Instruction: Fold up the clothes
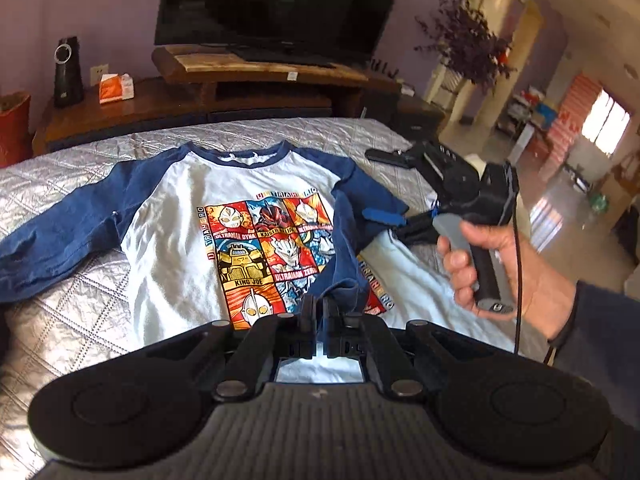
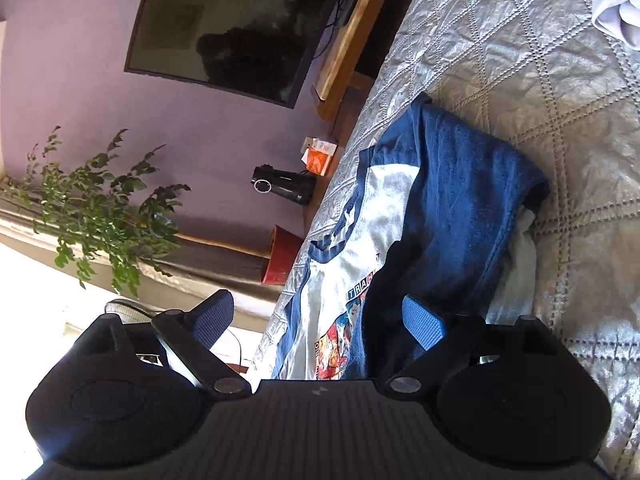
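A raglan T-shirt (image 1: pixel 172 216) with a white body, navy sleeves and a comic-panel print lies face up on a bed covered by a silver quilted bedspread (image 1: pixel 60 312). Its collar points toward twelve o'clock in the left wrist view, and one navy sleeve (image 1: pixel 56 236) stretches flat toward nine o'clock.

The left tool (image 1: pixel 318 312) sits at six o'clock in its own view, its jaws pressed together and pinching the cuff of the other navy sleeve (image 1: pixel 340 248), which is lifted off the bed and drawn across the print toward the shirt's middle.

The right tool (image 1: pixel 384 216) shows at three o'clock in the left view, held by a hand (image 1: pixel 496 264) in a dark cuff. Its blue pads (image 2: pixel 422 326) stand spread wide, with one pad resting near the shoulder of the raised sleeve and nothing gripped between them. In the right wrist view the scene is rolled sideways, and the navy shoulder (image 2: pixel 460 200) fills the middle.

Beyond the bed, at twelve o'clock, a dark television (image 1: pixel 276 4) stands on a wooden stand (image 1: pixel 256 76), with an orange tissue pack (image 1: pixel 116 88) at ten o'clock and a leafy plant (image 2: pixel 96 208) beside the purple wall.
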Tool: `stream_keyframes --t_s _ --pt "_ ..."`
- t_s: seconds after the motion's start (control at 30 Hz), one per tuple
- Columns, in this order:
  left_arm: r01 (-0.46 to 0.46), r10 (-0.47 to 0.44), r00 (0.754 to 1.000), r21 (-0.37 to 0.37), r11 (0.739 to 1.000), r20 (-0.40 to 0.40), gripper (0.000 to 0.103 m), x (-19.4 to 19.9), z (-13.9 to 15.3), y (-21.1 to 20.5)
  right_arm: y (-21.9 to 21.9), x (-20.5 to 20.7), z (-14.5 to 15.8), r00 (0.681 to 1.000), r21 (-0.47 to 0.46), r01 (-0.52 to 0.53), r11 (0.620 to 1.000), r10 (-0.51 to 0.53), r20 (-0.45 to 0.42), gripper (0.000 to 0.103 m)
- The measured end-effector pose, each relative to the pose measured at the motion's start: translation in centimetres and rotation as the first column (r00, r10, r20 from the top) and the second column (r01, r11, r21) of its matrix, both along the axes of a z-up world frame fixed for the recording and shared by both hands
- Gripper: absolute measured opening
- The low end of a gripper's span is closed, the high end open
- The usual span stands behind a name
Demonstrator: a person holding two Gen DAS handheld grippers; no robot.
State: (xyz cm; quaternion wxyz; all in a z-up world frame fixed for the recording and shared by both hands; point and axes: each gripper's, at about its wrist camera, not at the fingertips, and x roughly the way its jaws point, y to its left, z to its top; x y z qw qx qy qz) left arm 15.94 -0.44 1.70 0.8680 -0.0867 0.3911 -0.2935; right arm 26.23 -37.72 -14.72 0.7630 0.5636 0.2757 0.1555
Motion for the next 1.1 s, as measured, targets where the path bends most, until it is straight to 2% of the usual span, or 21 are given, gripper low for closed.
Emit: stream_keyframes --t_s 0.07,0.1,0.17,0.2,0.23,0.27,0.3,0.33,0.4,0.5,0.57,0.6,0.63,0.67,0.77,0.83,0.87,0.93,0.97,1.1 --pt "-0.104 0.097 0.994 -0.138 0.985 -0.058 0.002 0.7 0.5 1.6 -0.2 -0.1 -0.3 1.000 0.022 0.017 1.000 -0.017 -0.002 0.094" --pt "-0.172 0.153 0.983 -0.213 0.962 -0.102 0.002 1.0 0.7 2.6 -0.3 -0.1 -0.3 1.000 0.027 0.026 0.999 -0.026 -0.002 0.094" --pt "-0.318 0.265 0.942 -0.300 0.900 -0.204 0.002 0.9 0.0 4.1 -0.5 -0.1 -0.4 0.999 0.030 0.043 0.999 -0.042 -0.003 0.094" --pt "-0.392 0.317 0.912 -0.331 0.858 -0.259 0.002 0.8 -0.5 4.9 -0.6 -0.1 -0.5 0.999 0.037 0.049 0.998 -0.049 -0.004 0.094" --pt "-0.481 0.374 0.866 -0.348 0.805 -0.331 0.002 0.6 -1.4 5.7 -0.7 -0.2 -0.6 0.999 0.047 0.054 0.997 -0.054 -0.004 0.094" --pt "-0.557 0.426 0.816 -0.335 0.760 -0.391 0.002 0.2 -2.5 6.4 -0.7 -0.2 -0.7 0.998 0.052 0.057 0.997 -0.057 -0.004 0.094" --pt "-0.612 0.469 0.773 -0.308 0.728 -0.427 0.002 -0.3 -3.3 6.8 -0.7 -0.2 -0.7 0.998 0.053 0.058 0.997 -0.058 -0.005 0.094" --pt "-0.649 0.506 0.740 -0.269 0.712 -0.443 0.002 -0.8 -4.0 7.0 -0.7 -0.1 -0.7 0.998 0.049 0.058 0.997 -0.058 -0.006 0.094" --pt "-0.689 0.571 0.692 -0.170 0.704 -0.442 0.002 -1.8 -5.1 7.2 -0.6 -0.1 -0.7 0.999 0.040 0.054 0.998 -0.054 -0.008 0.093" --pt "-0.742 0.609 0.610 -0.095 0.664 -0.508 0.003 -2.7 -7.4 8.4 -0.6 -0.1 -0.7 0.999 0.035 0.053 0.998 -0.052 -0.015 0.090" --pt "-0.761 0.644 0.577 -0.045 0.647 -0.502 0.003 -3.1 -8.1 9.2 -0.7 -0.1 -0.8 0.998 0.033 0.055 0.998 -0.054 -0.022 0.089" --pt "-0.763 0.663 0.578 -0.026 0.646 -0.476 0.003 -3.3 -8.0 9.4 -0.7 -0.1 -0.8 0.998 0.032 0.055 0.998 -0.054 -0.023 0.089" --pt "-0.759 0.677 0.589 -0.014 0.651 -0.441 0.003 -3.4 -7.7 9.5 -0.6 -0.1 -0.8 0.998 0.028 0.053 0.998 -0.052 -0.025 0.088" --pt "-0.737 0.670 0.619 -0.008 0.676 -0.410 0.004 -3.2 -7.4 9.1 -0.5 -0.1 -0.7 0.998 0.019 0.049 0.999 -0.048 -0.027 0.088" --pt "-0.614 0.582 0.747 0.004 0.789 -0.321 0.010 -2.0 -6.4 6.2 0.1 0.1 0.0 0.999 -0.070 0.022 0.997 -0.025 -0.038 0.087" --pt "-0.523 0.509 0.820 0.021 0.852 -0.262 0.012 -1.2 -5.6 4.4 0.9 0.1 1.0 0.999 -0.193 0.008 0.981 -0.014 -0.034 0.088" --pt "-0.484 0.478 0.844 0.039 0.874 -0.242 0.014 -0.8 -5.7 3.5 1.2 0.1 1.5 1.000 -0.240 0.000 0.971 -0.007 -0.029 0.088" --pt "-0.421 0.430 0.875 0.089 0.903 -0.221 0.016 0.0 -6.5 1.9 1.7 0.1 2.1 1.000 -0.310 -0.010 0.951 0.002 -0.024 0.076" --pt "-0.389 0.404 0.890 0.114 0.914 -0.211 0.016 0.3 -6.8 1.1 1.8 0.1 2.3 1.000 -0.338 -0.009 0.941 0.001 -0.025 0.073" --pt "-0.322 0.355 0.907 0.167 0.932 -0.228 0.016 1.0 -9.2 -0.1 1.0 -0.4 2.9 0.997 -0.386 0.055 0.921 -0.069 -0.021 0.066"
